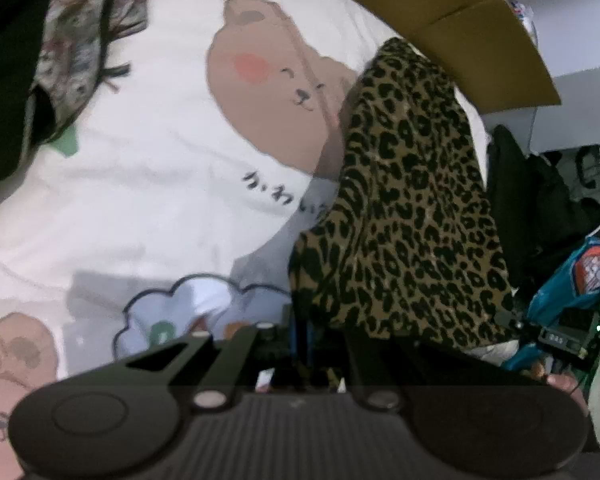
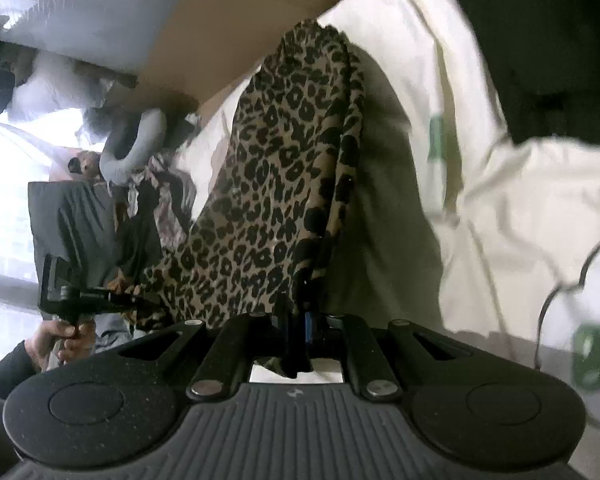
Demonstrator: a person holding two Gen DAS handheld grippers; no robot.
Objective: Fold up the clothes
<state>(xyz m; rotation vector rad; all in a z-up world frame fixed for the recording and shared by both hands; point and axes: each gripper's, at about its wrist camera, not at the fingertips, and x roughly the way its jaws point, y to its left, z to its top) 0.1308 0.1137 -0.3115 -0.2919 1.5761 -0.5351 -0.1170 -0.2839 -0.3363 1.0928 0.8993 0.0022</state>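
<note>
A leopard-print garment [image 1: 404,208] hangs stretched between both grippers above a white bedsheet with bear prints [image 1: 140,168]. In the left wrist view my left gripper [image 1: 300,326] is shut on the garment's near edge, and the cloth runs up and away to the right. In the right wrist view my right gripper [image 2: 300,312] is shut on another edge of the leopard garment [image 2: 276,168], with a fold hanging down between the fingers. My left gripper [image 2: 138,300], held by a hand [image 2: 60,338], pinches the garment's far corner at the left.
A cardboard box [image 1: 472,28] lies beyond the bed. A floral garment [image 1: 80,28] and a dark one [image 1: 4,72] lie at the upper left. A black garment [image 2: 540,40] rests on the sheet, with a clothes pile [image 2: 156,196] and a blue bag [image 1: 568,284] nearby.
</note>
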